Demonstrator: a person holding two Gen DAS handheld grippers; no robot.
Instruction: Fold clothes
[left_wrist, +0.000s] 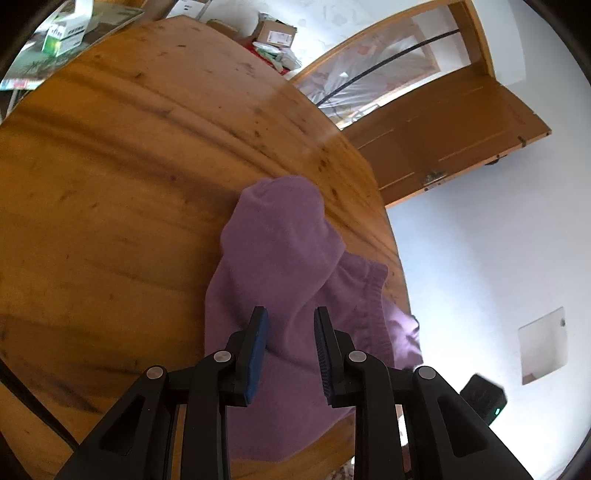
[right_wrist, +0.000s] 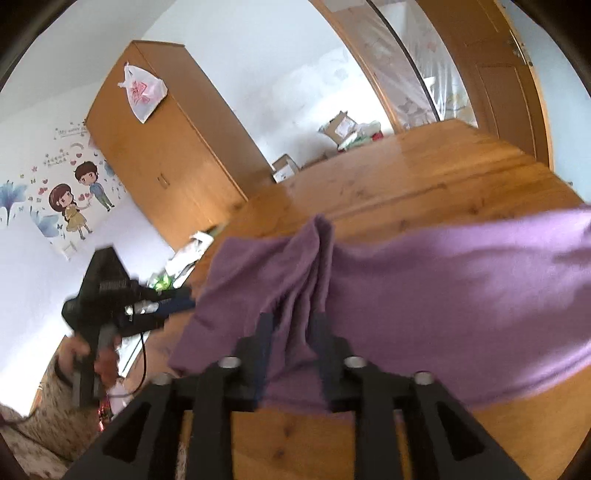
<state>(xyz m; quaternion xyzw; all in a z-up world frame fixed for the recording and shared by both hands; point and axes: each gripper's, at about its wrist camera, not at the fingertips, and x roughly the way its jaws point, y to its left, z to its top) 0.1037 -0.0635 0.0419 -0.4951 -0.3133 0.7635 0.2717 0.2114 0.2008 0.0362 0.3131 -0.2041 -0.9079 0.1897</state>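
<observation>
A soft purple knitted garment (left_wrist: 280, 258) lies on the round honey-coloured wooden table (left_wrist: 110, 166), bunched near the table's edge, with one ribbed hem (left_wrist: 369, 295) reaching that edge and a corner of cloth hanging past it. A rounded, doubled-over part humps up toward the table's middle, and in the right wrist view a ridge of gathered folds (right_wrist: 314, 266) runs through the cloth.

The left gripper (left_wrist: 290, 321) hovers over the garment with its blue-padded fingers spread; purple cloth shows in the gap, but nothing is pinched. The right gripper (right_wrist: 291, 325) also stands spread, its fingers either side of the gathered ridge; motion blur hides whether they touch it. The person's hand (right_wrist: 99, 354) holding the left tool shows at the near left, just off the table.

As a judgement, the risks are these: closing on the ridge may catch several layers at once and drag the whole bundle rather than one edge. Any pull toward the overhanging side could slide the garment off the table.
</observation>
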